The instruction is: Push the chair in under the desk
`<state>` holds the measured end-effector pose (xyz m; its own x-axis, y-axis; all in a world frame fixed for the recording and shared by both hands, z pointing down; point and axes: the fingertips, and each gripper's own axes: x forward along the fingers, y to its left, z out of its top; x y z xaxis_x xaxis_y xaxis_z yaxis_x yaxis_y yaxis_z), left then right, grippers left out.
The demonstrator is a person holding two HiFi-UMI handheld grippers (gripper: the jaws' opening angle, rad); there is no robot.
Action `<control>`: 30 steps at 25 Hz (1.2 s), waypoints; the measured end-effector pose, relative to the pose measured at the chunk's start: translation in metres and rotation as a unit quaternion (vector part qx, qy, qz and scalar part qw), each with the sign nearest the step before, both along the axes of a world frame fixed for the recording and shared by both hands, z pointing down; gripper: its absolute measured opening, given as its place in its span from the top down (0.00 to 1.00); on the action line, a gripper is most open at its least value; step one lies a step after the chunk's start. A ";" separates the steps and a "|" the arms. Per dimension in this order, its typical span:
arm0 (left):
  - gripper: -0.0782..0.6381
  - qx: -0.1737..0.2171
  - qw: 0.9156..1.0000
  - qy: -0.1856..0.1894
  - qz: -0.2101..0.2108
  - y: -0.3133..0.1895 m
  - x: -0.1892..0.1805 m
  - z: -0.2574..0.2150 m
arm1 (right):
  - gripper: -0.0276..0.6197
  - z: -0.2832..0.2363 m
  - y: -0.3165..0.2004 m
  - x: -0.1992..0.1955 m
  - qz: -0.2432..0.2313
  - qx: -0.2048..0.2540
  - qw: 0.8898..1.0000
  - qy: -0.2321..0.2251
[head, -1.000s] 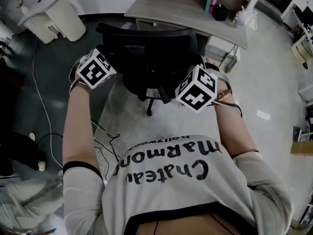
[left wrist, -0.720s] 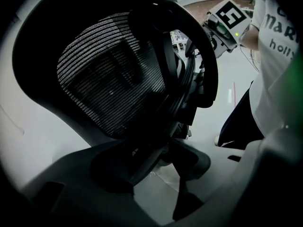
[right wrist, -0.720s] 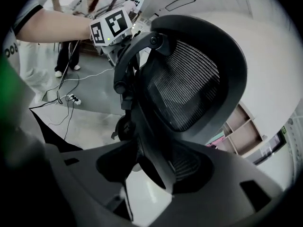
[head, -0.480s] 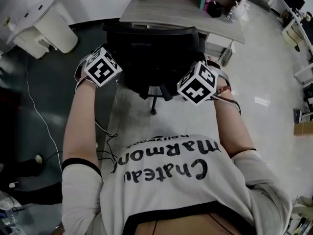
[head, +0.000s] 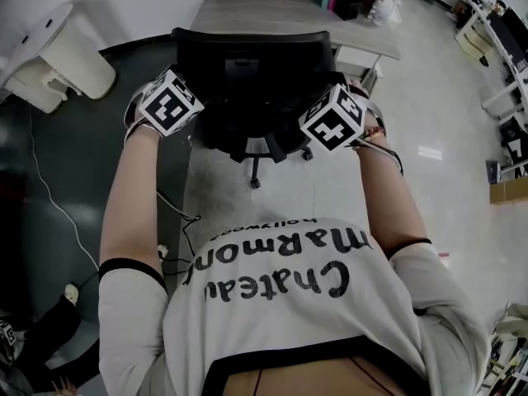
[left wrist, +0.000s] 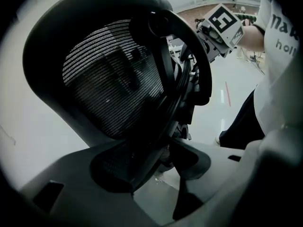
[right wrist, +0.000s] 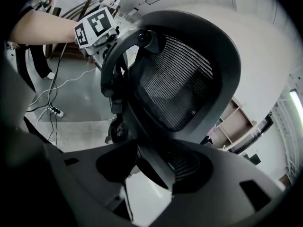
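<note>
A black mesh-backed office chair [head: 247, 73] stands right before the grey desk [head: 280, 11], its backrest at the desk's front edge. My left gripper [head: 188, 97] is at the backrest's left side and my right gripper [head: 318, 106] at its right side. In the left gripper view the backrest's rim [left wrist: 142, 160] runs between the jaws of the left gripper [left wrist: 151, 174], against one pad, with floor showing beside the other. In the right gripper view the rim [right wrist: 149, 162] lies likewise between the widely spread jaws of the right gripper [right wrist: 151, 174].
A white rounded unit [head: 58, 56] stands at the far left on dark flooring [head: 82, 155]. A cable [head: 173, 221] trails over the floor by my left arm. The chair's base and castor [head: 256, 181] show under the seat. Small items [head: 346, 2] sit on the desk's shelf.
The chair has rolled forward toward the desk, and both grippers moved with it at its sides. The backrest now stands nearer the desk's edge.
</note>
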<state>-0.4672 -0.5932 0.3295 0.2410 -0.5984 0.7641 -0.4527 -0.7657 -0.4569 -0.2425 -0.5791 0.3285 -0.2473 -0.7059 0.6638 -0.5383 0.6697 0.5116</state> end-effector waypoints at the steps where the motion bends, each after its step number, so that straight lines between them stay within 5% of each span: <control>1: 0.54 0.000 1.000 -0.002 0.000 0.000 0.000 0.000 | 0.60 -0.001 -0.001 0.000 0.000 -0.002 1.000 -0.005; 6: 0.54 0.001 1.000 0.003 0.001 0.003 0.001 0.000 | 0.56 -0.004 0.002 0.001 0.004 0.010 0.999 -0.044; 12: 0.54 0.045 0.999 -0.004 0.004 0.010 0.000 -0.005 | 0.56 -0.027 0.018 0.014 0.052 0.027 0.986 -0.156; 14: 0.54 0.065 0.998 0.017 -0.004 0.013 0.001 -0.012 | 0.57 -0.036 0.028 0.015 0.061 0.026 0.979 -0.193; 17: 0.56 0.081 0.992 0.096 -0.017 0.028 0.006 -0.028 | 0.59 -0.044 0.041 0.017 0.074 0.030 0.967 -0.244; 20: 0.62 0.098 0.973 0.204 -0.039 0.049 0.013 -0.047 | 0.63 -0.046 0.055 0.014 0.089 0.018 0.950 -0.299; 24: 0.74 0.102 0.928 0.350 -0.084 0.077 0.023 -0.060 | 0.78 -0.037 0.075 0.012 0.113 0.005 0.934 -0.338; 30: 0.85 0.103 0.885 0.440 -0.108 0.116 0.051 -0.069 | 0.94 -0.039 0.103 0.003 0.100 -0.007 0.922 -0.373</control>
